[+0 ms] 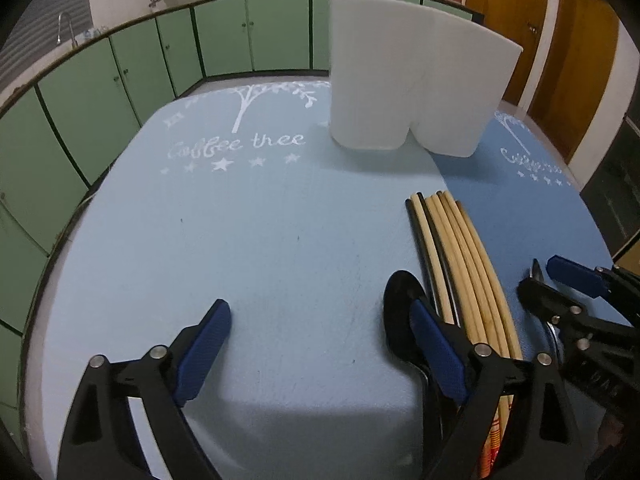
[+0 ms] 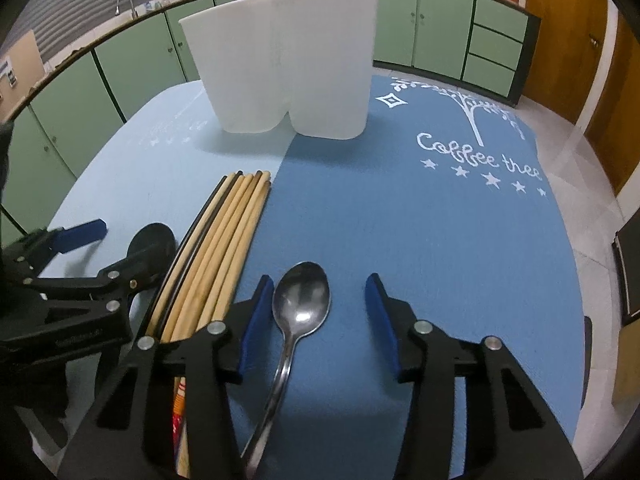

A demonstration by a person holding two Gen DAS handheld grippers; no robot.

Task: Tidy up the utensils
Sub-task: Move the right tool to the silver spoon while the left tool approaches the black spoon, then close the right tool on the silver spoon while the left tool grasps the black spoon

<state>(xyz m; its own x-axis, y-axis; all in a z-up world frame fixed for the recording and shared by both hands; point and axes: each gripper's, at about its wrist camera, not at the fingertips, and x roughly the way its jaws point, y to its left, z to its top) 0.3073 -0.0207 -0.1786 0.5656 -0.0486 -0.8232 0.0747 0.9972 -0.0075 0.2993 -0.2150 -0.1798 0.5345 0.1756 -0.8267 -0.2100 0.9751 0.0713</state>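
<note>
A white two-compartment holder stands upright at the far side of the table. A bundle of wooden chopsticks lies along the seam of two blue mats. A black spoon lies left of the bundle. My left gripper is open wide, and its right finger is over the black spoon's bowl. A metal spoon lies bowl-up between the jaws of my right gripper. It sits close to the left pad and apart from the right one.
A light blue mat and a darker blue mat, both printed "Coffee tree", cover the round table. Green cabinets and a counter with a sink ring the room. Wooden doors stand at the right.
</note>
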